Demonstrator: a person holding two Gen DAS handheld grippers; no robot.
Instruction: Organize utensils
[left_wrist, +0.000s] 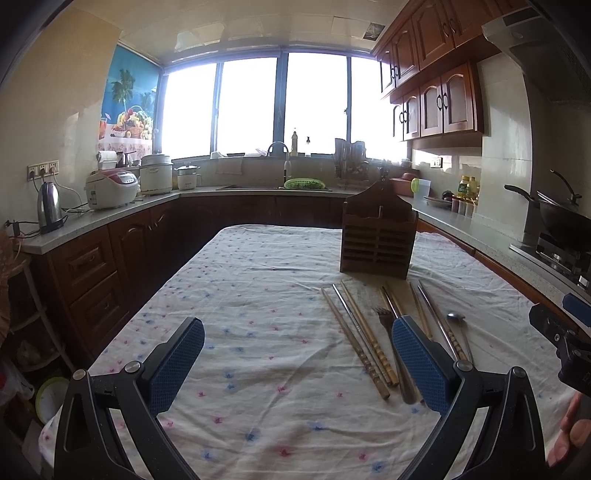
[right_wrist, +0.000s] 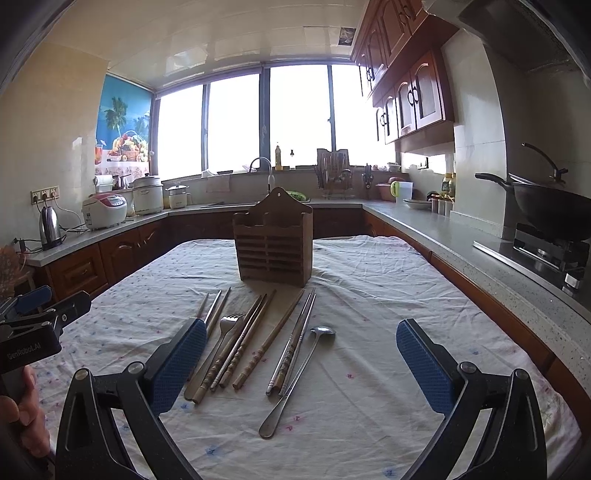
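A brown wooden utensil holder (right_wrist: 274, 242) stands upright on the cloth-covered table (right_wrist: 388, 295); it also shows in the left wrist view (left_wrist: 377, 239). In front of it lie several chopsticks (right_wrist: 255, 339), a metal fork (right_wrist: 218, 343) and a long metal spoon (right_wrist: 295, 376). In the left wrist view the chopsticks (left_wrist: 360, 332), the fork (left_wrist: 386, 317) and the spoon (left_wrist: 458, 325) lie to the right. My left gripper (left_wrist: 297, 363) is open and empty, left of the utensils. My right gripper (right_wrist: 301, 363) is open and empty, held over the near ends of the utensils.
Kitchen counters (right_wrist: 461, 236) run along both sides and the back. A wok on a stove (right_wrist: 550, 210) is at the right. A kettle (right_wrist: 50, 227) and rice cookers (right_wrist: 105, 210) stand on the left counter. A sink with tap (right_wrist: 262, 166) is under the window.
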